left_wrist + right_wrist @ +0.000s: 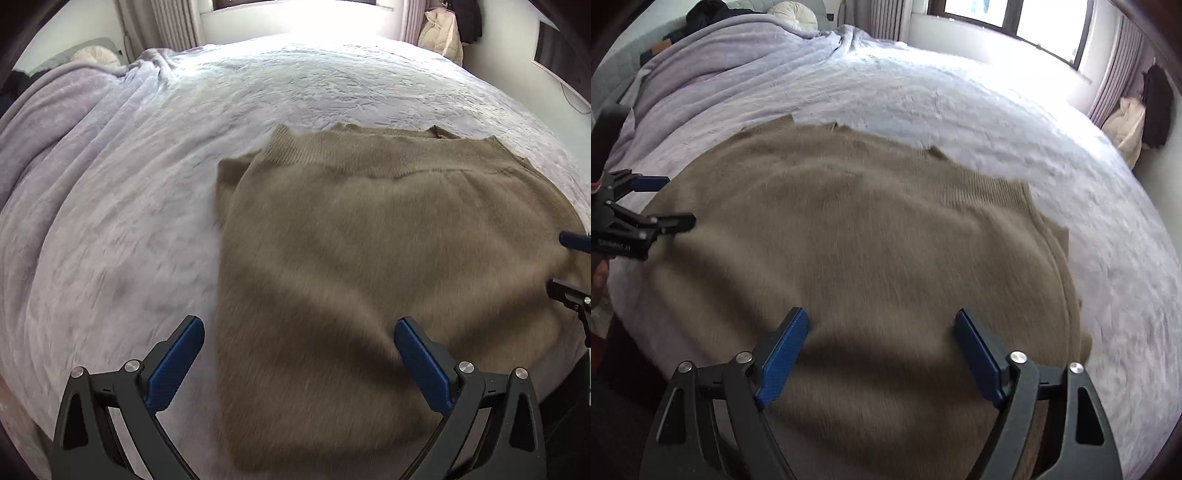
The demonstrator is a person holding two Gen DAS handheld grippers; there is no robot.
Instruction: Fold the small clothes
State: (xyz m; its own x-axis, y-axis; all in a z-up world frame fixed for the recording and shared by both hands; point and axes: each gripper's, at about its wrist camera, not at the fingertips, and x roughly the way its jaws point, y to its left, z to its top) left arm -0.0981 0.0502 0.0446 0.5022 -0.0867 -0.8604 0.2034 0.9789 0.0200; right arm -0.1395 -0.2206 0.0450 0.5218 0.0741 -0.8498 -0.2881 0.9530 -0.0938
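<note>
A tan knitted sweater (354,258) lies flat on the bed, folded in on itself, with its ribbed hem at the far side; it also shows in the right wrist view (857,240). My left gripper (299,328) is open and empty, above the sweater's near left edge. My right gripper (881,319) is open and empty, above the sweater's near right part. The right gripper shows at the right edge of the left wrist view (570,262), and the left gripper at the left edge of the right wrist view (665,201). Neither holds cloth.
The bed (110,221) has a pale lilac textured cover, with a bunched lilac blanket (720,62) and a round cushion (792,13) at its head. A window (1015,18), curtains and hanging coats (443,33) stand beyond the far side.
</note>
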